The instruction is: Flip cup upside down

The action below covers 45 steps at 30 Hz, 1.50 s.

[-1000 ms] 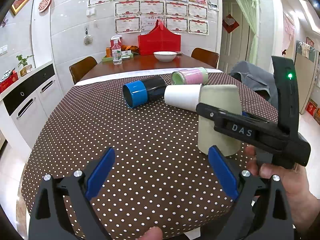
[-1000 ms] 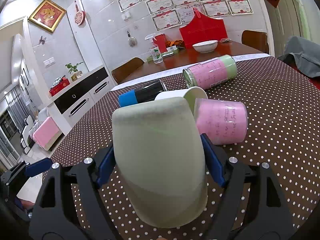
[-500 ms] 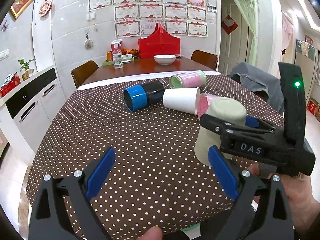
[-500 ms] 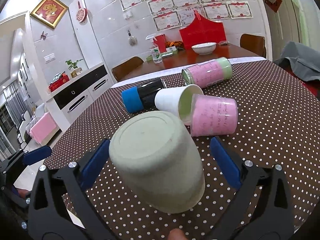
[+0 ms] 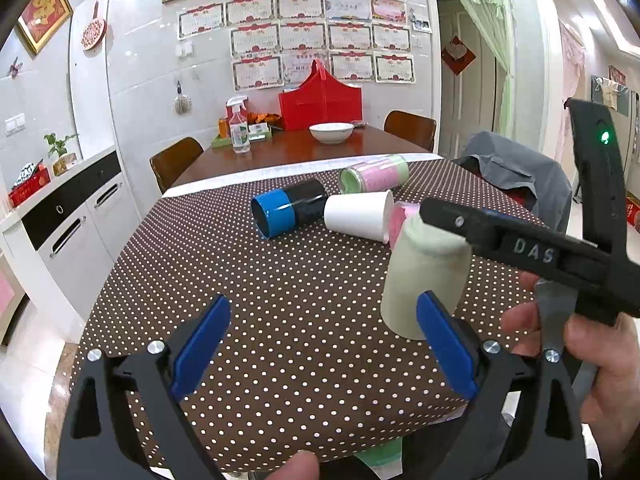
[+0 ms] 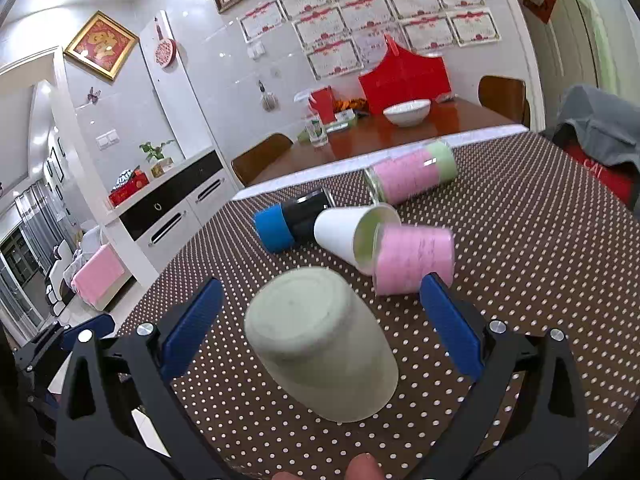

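Cup (image 6: 320, 344) inverted on surface (image 6: 540, 280) | my right hand-held gripper (image 6: 320, 328) spread around it, untouching | my left hand-held gripper (image 5: 324, 344) spread, cup at 2 o'clock

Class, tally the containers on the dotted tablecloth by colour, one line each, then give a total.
Pale green cup, upside down: 1
White cup, on its side: 1
Pink cup, on its side: 1
Pink-and-green container, on its side: 1
Blue-and-black container, on its side: 1
Total: 5

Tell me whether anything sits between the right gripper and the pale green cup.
Nothing visible does. The pale green cup stands upside down on the dotted tablecloth, directly between the open fingers of the right gripper.
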{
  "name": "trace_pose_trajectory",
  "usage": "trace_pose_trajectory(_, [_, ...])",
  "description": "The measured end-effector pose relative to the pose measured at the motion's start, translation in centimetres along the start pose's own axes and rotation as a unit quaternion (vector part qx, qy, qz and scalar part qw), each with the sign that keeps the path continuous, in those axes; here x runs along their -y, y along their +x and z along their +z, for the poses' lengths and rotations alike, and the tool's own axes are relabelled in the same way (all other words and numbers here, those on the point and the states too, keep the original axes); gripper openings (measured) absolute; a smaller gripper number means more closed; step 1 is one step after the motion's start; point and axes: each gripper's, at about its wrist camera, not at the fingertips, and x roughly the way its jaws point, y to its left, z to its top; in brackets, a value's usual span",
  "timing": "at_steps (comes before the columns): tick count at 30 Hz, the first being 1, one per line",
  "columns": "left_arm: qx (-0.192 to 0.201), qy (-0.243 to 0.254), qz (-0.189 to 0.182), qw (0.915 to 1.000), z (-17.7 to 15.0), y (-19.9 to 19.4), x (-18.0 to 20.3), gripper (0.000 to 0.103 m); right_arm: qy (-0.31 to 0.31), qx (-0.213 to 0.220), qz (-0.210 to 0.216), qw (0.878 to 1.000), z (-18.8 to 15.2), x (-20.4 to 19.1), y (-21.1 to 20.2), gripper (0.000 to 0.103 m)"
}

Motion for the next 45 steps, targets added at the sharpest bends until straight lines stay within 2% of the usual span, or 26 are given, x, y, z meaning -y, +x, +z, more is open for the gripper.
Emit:
trace_pose_trajectory(12, [0.033, 0.004, 0.018, 0.9993, 1.2, -2.5, 1.6, 0.093, -0.026, 0.034, -0.041, 0.998, 1.6, -0.5, -4.9, 0.097])
trace_pose_trajectory(19, [0.055, 0.002, 0.054, 0.997, 1.5, -4.1, 2.3, 0.093, -0.057, 0.055, -0.096, 0.992, 1.8, -0.9, -8.1, 0.097])
trace_pose_trajectory(28, [0.083, -0.026, 0.065, 0.9941, 1.6, -6.9, 2.5, 0.093, -0.096, 0.07, -0.147, 0.982, 0.3, -2.3, -11.2, 0.097])
trace_pose_trajectory(33, [0.099, -0.03, 0.082, 0.9912, 1.4, -8.2, 2.8, 0.093, -0.116, 0.067, -0.153, 0.979, -0.7, -3.6, -11.6, 0.097])
trace_pose_trajectory(45, [0.115, -0.056, 0.097, 0.987, 0.9, -10.1, 2.8, 0.093, -0.106, 0.075, -0.157, 0.979, -1.5, -4.2, -12.2, 0.097])
